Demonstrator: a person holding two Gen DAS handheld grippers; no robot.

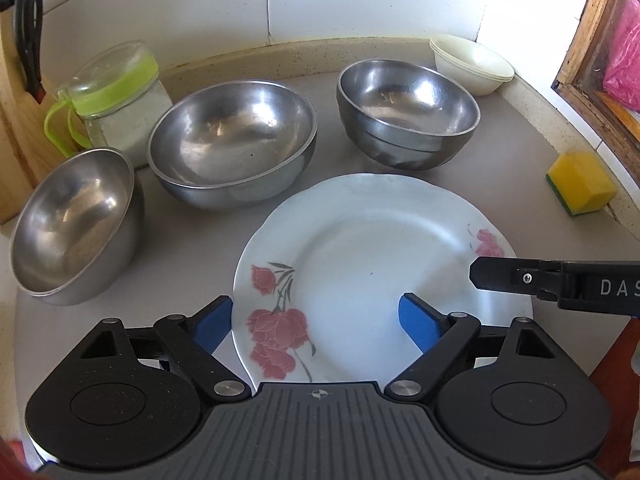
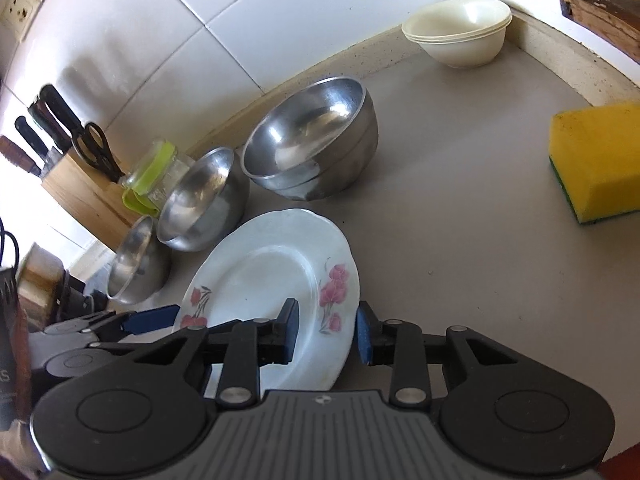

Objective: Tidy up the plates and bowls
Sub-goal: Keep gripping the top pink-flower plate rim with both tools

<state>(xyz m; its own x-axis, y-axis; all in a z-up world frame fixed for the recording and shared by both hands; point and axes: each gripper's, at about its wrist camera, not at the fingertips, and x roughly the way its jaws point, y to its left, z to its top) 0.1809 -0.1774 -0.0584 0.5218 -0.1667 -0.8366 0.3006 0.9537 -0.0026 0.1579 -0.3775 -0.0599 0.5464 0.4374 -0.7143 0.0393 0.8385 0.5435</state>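
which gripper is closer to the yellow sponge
Right. The right gripper straddles the plate's rim on the sponge side; the left gripper is at the plate's opposite edge.

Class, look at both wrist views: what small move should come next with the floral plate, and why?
Probably close the right gripper on the plate rim: its pads straddle the edge with gaps showing, and the left gripper stands wide open over the near rim, gripping nothing.

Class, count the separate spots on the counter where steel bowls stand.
3: a small bowl at left, a wide bowl in the middle, and a nested stack behind the plate. The stack's count is unclear.
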